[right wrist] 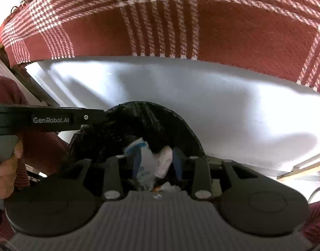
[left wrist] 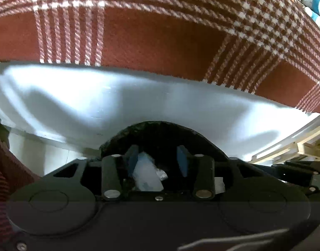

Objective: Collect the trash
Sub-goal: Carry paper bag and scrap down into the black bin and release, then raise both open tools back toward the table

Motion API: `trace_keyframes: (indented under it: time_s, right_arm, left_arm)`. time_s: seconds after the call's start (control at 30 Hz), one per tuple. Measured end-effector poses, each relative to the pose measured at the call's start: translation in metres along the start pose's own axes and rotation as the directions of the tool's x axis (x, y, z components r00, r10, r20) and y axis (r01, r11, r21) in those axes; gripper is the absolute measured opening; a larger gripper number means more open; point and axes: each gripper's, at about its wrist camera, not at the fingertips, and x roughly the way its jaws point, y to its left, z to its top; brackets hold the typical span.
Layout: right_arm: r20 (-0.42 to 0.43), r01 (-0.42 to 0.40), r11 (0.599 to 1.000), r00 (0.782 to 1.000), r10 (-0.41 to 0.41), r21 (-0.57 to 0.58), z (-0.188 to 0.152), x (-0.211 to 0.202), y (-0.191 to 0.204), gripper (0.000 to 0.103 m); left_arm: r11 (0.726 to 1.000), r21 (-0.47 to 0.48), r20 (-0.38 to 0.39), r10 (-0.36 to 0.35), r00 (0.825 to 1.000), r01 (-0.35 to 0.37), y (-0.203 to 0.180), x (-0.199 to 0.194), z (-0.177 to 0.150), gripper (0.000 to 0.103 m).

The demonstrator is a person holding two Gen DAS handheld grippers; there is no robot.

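Trash is dropping into the black bag; you're holding both tools, left tool and right tool, part-open above it, gripping nothing. Next: fetch more trash.

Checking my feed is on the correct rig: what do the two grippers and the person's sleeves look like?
Both grippers, left and right, are black with blue pads and round black discs. The left gripper's body reads GenRobot.AI in white. The sleeve is red with fine stripes.

One black trash bag — two grippers — one plaid cloth.
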Motion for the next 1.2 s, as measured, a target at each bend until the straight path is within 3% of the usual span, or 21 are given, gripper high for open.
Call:
trace_keyframes:
  time_s: [0.3, 0.5, 0.7, 0.97, 1.03, 1.2]
  right_arm:
    - [0.051, 0.007, 1.0, 0.999, -0.007, -0.016, 0.008, -0.02, -0.002, 0.057]
    - [0.158, 0.015, 0.998, 0.987, -0.005, -0.059, 0.026, -0.06, 0.0, 0.062]
    - [0.303, 0.033, 0.997, 0.953, -0.009, -0.074, 0.052, -0.109, -0.006, 0.065]
    - [0.456, 0.119, 0.99, 0.887, -0.071, -0.078, 0.084, -0.153, -0.019, 0.071]
    - [0.482, 0.152, 0.986, 0.87, -0.102, -0.066, 0.094, -0.154, -0.023, 0.076]
    - [0.536, 0.212, 0.977, 0.828, -0.165, -0.027, 0.115, -0.162, -0.042, 0.088]
  left_arm:
    - [0.998, 0.059, 0.077, 0.003, 0.997, -0.007, -0.008, -0.026, 0.016, 0.065]
    - [0.988, 0.142, 0.184, -0.08, 0.98, 0.054, -0.02, -0.076, 0.028, 0.081]
    - [0.974, 0.209, 0.341, -0.16, 0.926, 0.091, -0.037, -0.133, 0.065, 0.087]
    - [0.972, 0.218, 0.469, -0.186, 0.864, 0.091, -0.06, -0.147, 0.122, 0.093]
    - [0.973, 0.214, 0.512, -0.188, 0.838, 0.087, -0.064, -0.144, 0.137, 0.1]
    - [0.966, 0.249, 0.603, -0.211, 0.769, 0.071, -0.069, -0.135, 0.171, 0.103]
